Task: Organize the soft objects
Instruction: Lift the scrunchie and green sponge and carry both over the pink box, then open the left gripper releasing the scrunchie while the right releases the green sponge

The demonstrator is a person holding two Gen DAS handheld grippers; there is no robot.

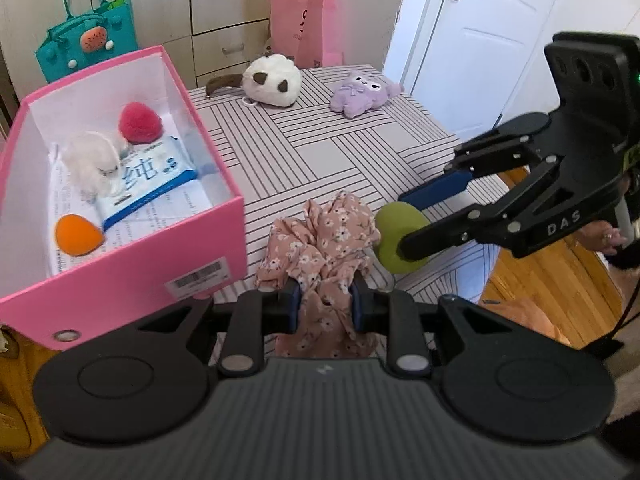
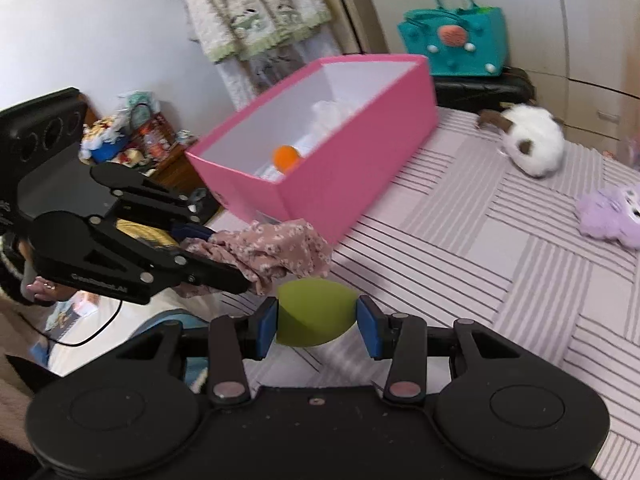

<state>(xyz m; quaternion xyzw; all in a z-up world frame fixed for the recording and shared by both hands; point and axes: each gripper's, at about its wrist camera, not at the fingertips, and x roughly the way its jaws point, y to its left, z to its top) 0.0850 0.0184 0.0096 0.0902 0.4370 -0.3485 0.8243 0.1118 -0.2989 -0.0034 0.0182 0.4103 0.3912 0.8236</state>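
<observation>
My left gripper [image 1: 325, 303] is shut on a pink floral cloth [image 1: 324, 248], held just above the striped bed near the front corner of the pink box [image 1: 140, 268]. That gripper [image 2: 224, 258] and its cloth [image 2: 276, 252] show at the left of the right wrist view. My right gripper [image 2: 317, 326] is shut on a green sponge [image 2: 314, 312], lifted off the bed; in the left wrist view it [image 1: 420, 216] holds the sponge [image 1: 394, 240] right beside the cloth. The box [image 2: 352, 168] holds an orange sponge [image 1: 78, 236], a red pompom [image 1: 140, 122], a white fluffy toy [image 1: 94, 164] and a wipes pack [image 1: 154, 182].
A white plush [image 1: 274, 82] and a purple plush [image 1: 362, 94] lie at the far end of the striped bed [image 1: 320, 152]. A teal bag [image 1: 86, 36] and a pink bag [image 1: 304, 24] stand behind. A white door [image 1: 480, 40] is at the right; wooden floor lies below.
</observation>
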